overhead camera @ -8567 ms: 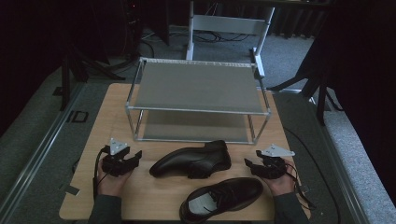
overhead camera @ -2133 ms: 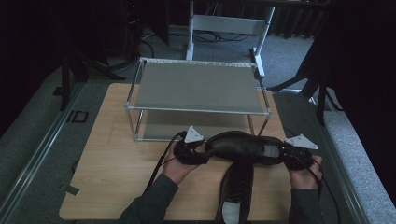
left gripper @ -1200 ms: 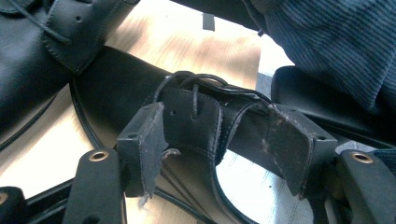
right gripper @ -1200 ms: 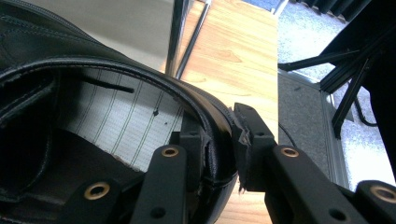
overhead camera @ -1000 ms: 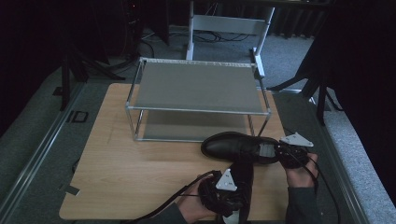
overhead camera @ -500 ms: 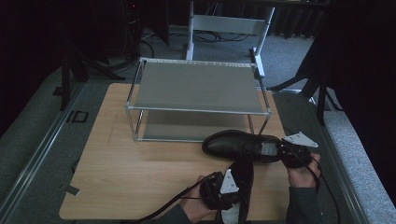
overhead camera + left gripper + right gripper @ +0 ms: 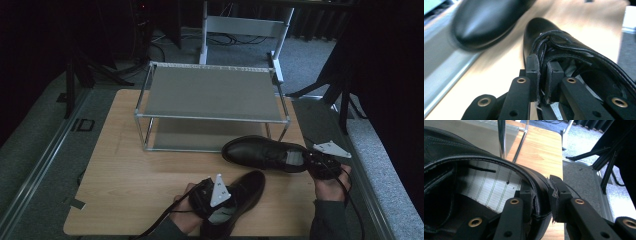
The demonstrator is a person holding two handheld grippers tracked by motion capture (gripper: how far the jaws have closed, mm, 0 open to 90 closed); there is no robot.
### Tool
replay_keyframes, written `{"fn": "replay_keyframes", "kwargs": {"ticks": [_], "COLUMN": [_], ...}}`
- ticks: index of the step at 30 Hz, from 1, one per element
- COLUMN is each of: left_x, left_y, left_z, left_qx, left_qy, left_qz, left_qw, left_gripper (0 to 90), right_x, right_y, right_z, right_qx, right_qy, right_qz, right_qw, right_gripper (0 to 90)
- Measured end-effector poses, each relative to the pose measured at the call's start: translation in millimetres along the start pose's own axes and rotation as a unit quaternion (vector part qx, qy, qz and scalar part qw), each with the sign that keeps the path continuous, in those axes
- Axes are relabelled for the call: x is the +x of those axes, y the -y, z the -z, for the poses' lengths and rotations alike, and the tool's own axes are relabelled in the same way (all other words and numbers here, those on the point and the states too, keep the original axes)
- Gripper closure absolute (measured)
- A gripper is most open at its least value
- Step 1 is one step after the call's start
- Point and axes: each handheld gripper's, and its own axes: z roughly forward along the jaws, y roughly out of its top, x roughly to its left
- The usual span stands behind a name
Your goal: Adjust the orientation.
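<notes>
Two black lace-up shoes lie on the wooden table [image 7: 125, 170]. The far shoe [image 7: 257, 150] lies sideways in front of the rack, toe to the left. My right gripper [image 7: 312, 162] is shut on its heel collar [image 7: 537, 187], one pad inside and one outside. The near shoe [image 7: 245, 192] lies at the front edge, toe pointing away and to the right. My left gripper [image 7: 212, 200] sits over its opening. Its jaws have just been closing, and the thin side rim by the laces [image 7: 541, 75] is now pinched between the pads of the left gripper [image 7: 542, 72].
A two-tier metal shoe rack [image 7: 210, 95] stands at the back of the table, both shelves bare. Its front right leg [image 7: 502, 137] rises close behind the far shoe. Dark stands and grey carpet [image 7: 325, 55] surround the table.
My left gripper has shifted a little to the left over the near shoe and its jaws have closed. That shoe's heel has swung left with it. The right gripper and far shoe have kept still.
</notes>
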Motion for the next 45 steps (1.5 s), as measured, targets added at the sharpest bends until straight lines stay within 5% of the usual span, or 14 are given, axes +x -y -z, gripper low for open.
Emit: {"fn": "replay_keyframes", "kwargs": {"ticks": [3, 5, 6, 9, 16, 24, 35, 42, 45], "left_x": [9.8, 9.8, 15.7, 17.8, 10.5, 12.7, 19.7, 34.6, 42.3], "left_y": [11.1, 11.1, 20.9, 26.2, 30.2, 35.0, 40.1, 54.8, 65.5], "left_z": [11.0, 11.0, 22.7, 25.7, 18.4, 21.8, 34.8, 57.1, 57.4], "left_qx": [0.006, 0.006, 0.017, 0.031, 0.038, 0.023, 0.01, -0.015, -0.005], "left_qy": [-0.042, -0.042, -0.092, -0.12, -0.108, -0.071, -0.056, -0.069, -0.069], "left_qz": [0.022, 0.022, 0.035, 0.044, 0.033, 0.069, 0.074, 0.112, 0.135], "left_qw": [0.9989, 0.9989, 0.9949, 0.9913, 0.9928, 0.9948, 0.9956, 0.9912, 0.9884], "left_gripper": [83.6, 83.5, 83.4, 83.0, 75.1, 64.4, 51.9, 49.9, 51.3], "right_x": [-2.1, -3.0, -4.5, -2.5, 2.7, -1.8, -13.2, -15.8, -17.7], "right_y": [0.4, 0.5, 0.6, 0.2, 1.4, 8.7, 25.9, 20.3, 15.0], "right_z": [-0.5, -0.9, -1.3, -1.0, -5.5, -13.0, -29.9, -27.5, -26.0], "right_qx": [0.0, 0.003, 0.002, 0.006, 0.019, 0.057, 0.1, 0.082, 0.075], "right_qy": [-0.006, -0.007, -0.006, -0.002, 0.002, 0.003, -0.037, -0.04, -0.047], "right_qz": [-0.005, -0.011, -0.019, -0.01, -0.001, -0.016, -0.042, -0.036, -0.037], "right_qw": [1.0, 0.9999, 0.9998, 0.9999, 0.9998, 0.9982, 0.9935, 0.9952, 0.9954], "right_gripper": [74.7, 74.7, 74.6, 74.6, 74.3, 74.5, 74.7, 66.4, 65.4]}}
